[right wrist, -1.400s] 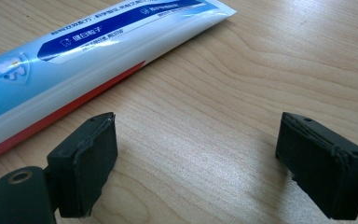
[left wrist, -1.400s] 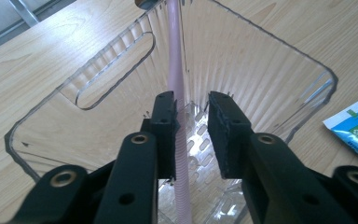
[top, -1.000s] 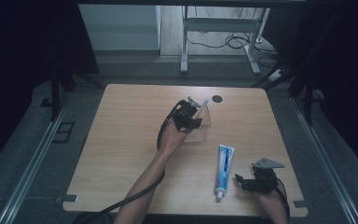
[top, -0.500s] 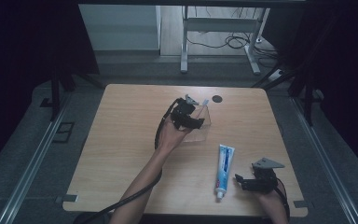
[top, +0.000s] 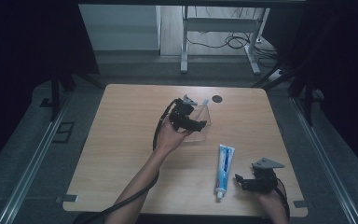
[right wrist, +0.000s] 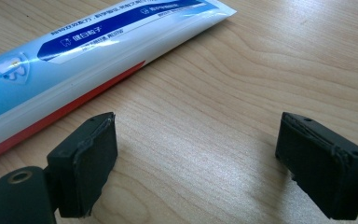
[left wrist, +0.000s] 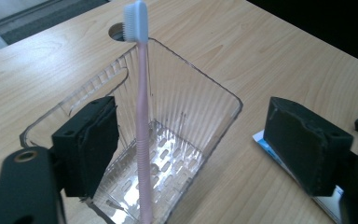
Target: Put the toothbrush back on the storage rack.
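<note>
A pink toothbrush (left wrist: pixel 142 140) with a white head (top: pixel 205 101) stands upright in a clear ribbed plastic bin (left wrist: pixel 205 107) at the table's middle back. My left gripper (left wrist: pixel 196 140) hangs over the bin (top: pixel 203 130) with its jaws on either side of the handle. The jaws have just been opening and neither pad touches the brush. A blue and white toothpaste tube (top: pixel 223 170) lies flat at the front right. My right gripper (top: pixel 242 182) rests just right of the tube (right wrist: pixel 98 42), open with only bare wood between its pads (right wrist: pixel 88 163).
A round dark cable hole (top: pixel 217 98) sits in the wooden table (top: pixel 121 154) behind the bin. The tube's end (left wrist: pixel 328 205) lies close to the bin's right side. Metal desk legs and cables stand on the floor beyond the far edge.
The left gripper's jaws have spread apart around the toothbrush, which now stands free in the bin. The right gripper and the tube have not moved.
</note>
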`<state>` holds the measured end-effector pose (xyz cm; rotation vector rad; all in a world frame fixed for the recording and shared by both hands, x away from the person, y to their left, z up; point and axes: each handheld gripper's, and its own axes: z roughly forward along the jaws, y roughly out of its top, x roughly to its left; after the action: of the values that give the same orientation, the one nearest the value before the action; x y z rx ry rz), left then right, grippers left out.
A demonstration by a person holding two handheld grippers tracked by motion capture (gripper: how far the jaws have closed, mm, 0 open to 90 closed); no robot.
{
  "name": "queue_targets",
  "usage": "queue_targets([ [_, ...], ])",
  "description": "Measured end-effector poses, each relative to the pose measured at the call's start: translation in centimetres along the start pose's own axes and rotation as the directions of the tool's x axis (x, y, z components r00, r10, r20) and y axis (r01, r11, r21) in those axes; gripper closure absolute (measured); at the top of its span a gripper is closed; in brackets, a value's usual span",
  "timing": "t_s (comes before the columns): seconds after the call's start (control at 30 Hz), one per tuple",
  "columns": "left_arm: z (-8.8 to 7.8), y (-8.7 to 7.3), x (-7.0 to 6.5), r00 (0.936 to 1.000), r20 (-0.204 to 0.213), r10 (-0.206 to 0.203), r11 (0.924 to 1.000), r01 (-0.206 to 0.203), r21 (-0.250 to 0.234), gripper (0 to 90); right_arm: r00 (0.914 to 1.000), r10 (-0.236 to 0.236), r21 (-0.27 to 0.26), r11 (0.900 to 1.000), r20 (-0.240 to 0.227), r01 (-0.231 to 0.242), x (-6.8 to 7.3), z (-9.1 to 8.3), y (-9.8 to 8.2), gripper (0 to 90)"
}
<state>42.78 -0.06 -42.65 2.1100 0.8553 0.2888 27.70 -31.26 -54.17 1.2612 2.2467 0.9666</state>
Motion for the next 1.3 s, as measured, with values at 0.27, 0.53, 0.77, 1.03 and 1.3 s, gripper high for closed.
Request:
queue_targets([
  [0.27, -0.7, -0.4, -0.2, 0.9998, 0.02, -0.003, 1.0, 0.003, -0.002, 14.9, 1.0, 0.0, 0.0, 1.0, 0.0, 0.0, 0.0, 0.0, 0.0, 12.5],
  [0.53, -1.9, -1.2, -0.3, 0.9996, 0.028, 0.009, 0.9999, -0.009, -0.012, 13.4, 1.0, -0.001, 0.0, 1.0, 0.0, 0.001, 0.0, 0.0, 0.0, 12.5],
  [0.77, -2.7, -1.9, -0.2, 0.9996, 0.021, 0.016, 0.9996, -0.015, -0.024, 12.9, 1.0, -0.001, 0.0, 1.0, 0.0, 0.001, 0.0, 0.0, 0.0, 12.5],
  [1.03, -3.6, -2.9, 0.0, 0.9996, 0.006, 0.027, 0.999, -0.027, -0.035, 10.7, 1.0, -0.002, 0.0, 1.0, 0.0, 0.002, 0.0, 0.0, 0.0, 12.5],
  [1.3, -4.4, -3.8, -0.2, 0.9989, -0.011, 0.046, 0.9985, -0.047, -0.028, 6.9, 1.0, -0.001, 0.0, 1.0, 0.0, 0.001, 0.0, 0.0, 0.0, 12.5],
])
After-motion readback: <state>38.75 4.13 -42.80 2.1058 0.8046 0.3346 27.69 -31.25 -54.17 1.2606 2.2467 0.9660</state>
